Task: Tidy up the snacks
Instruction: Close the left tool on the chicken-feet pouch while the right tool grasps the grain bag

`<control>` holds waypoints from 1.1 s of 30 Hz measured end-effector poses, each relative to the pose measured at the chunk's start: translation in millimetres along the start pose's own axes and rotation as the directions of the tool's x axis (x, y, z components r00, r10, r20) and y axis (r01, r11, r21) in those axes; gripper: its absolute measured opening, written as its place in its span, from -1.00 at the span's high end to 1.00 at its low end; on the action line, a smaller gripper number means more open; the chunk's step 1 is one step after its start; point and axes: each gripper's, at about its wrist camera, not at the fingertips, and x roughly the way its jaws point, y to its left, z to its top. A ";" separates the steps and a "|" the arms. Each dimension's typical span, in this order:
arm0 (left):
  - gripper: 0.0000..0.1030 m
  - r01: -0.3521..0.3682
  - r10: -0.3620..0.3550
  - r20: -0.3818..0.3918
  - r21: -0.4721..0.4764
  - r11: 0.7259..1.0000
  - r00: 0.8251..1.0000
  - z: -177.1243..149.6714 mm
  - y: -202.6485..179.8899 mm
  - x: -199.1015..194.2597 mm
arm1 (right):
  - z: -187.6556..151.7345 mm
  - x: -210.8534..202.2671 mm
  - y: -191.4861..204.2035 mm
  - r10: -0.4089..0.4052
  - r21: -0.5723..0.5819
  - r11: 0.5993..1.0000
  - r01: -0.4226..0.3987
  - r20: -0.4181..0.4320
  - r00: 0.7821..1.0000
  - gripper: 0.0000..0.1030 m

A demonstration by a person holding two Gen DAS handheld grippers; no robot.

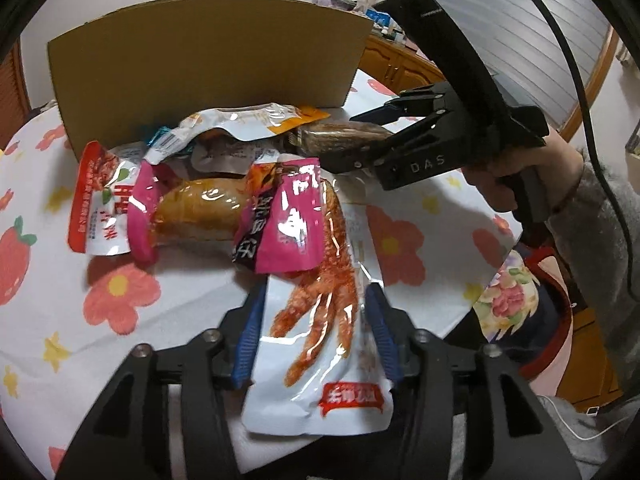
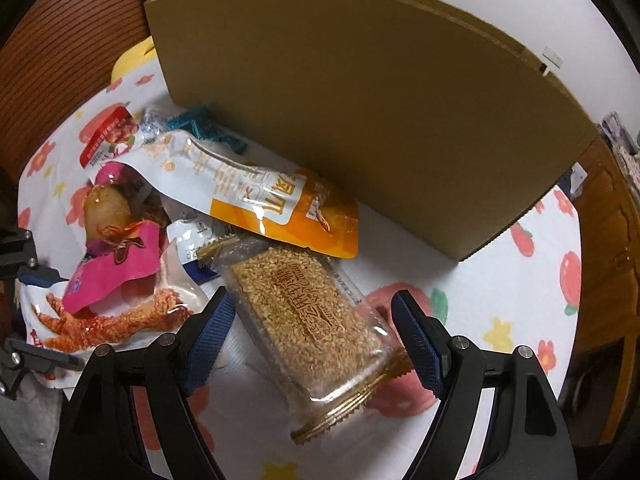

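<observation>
On the table (image 1: 132,316), spread with a white cloth printed with flowers and strawberries, a heap of snack packets lies in front of an upright cardboard box wall (image 1: 208,52). Nearest the left hand-held gripper (image 1: 314,340) is a chicken-feet packet (image 1: 320,344), clear and white with a red label; it lies between the two blue-padded fingers, which stand open on either side of it, close to its edges without clearly pinching. A pink packet (image 1: 292,224) overlaps its far end, with a red-and-white packet (image 1: 98,200) further left. The right hand-held gripper (image 2: 312,340) is spread wide around a clear-wrapped sesame bar (image 2: 312,320), which lies tilted between its fingers; whether the pads touch it I cannot tell. Beyond the bar, an orange-and-white pouch (image 2: 256,196) rests on the heap near the box.
</observation>
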 end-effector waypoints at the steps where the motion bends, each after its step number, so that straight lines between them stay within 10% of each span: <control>1: -0.08 -0.004 0.004 -0.004 0.007 1.000 1.000 0.6 -1.2 1.0 | -0.9 0.5 -0.6 0.007 0.000 1.000 -0.007 0.003 1.000 -0.43; 10: 0.19 -0.041 0.041 0.012 0.030 0.999 0.999 1.2 -5.7 1.6 | -12.0 -19.0 0.6 -0.023 -0.011 1.000 0.023 0.024 0.999 -0.06; 18: 0.19 0.088 -0.086 0.071 -0.033 0.996 0.994 5.7 -11.2 -17.4 | -23.6 -55.4 -17.0 -0.033 0.066 0.997 0.027 0.092 0.995 0.03; 22: 0.19 0.095 -0.093 0.108 -0.015 0.995 0.990 12.2 -20.3 -24.5 | -28.2 -67.5 -27.4 -0.061 0.110 0.993 0.047 0.120 0.991 0.61; 33: 0.19 0.074 -0.073 0.183 0.001 0.997 0.981 28.0 -19.7 -50.7 | -35.5 -77.2 -34.6 -0.065 0.155 0.987 0.040 0.163 0.985 0.65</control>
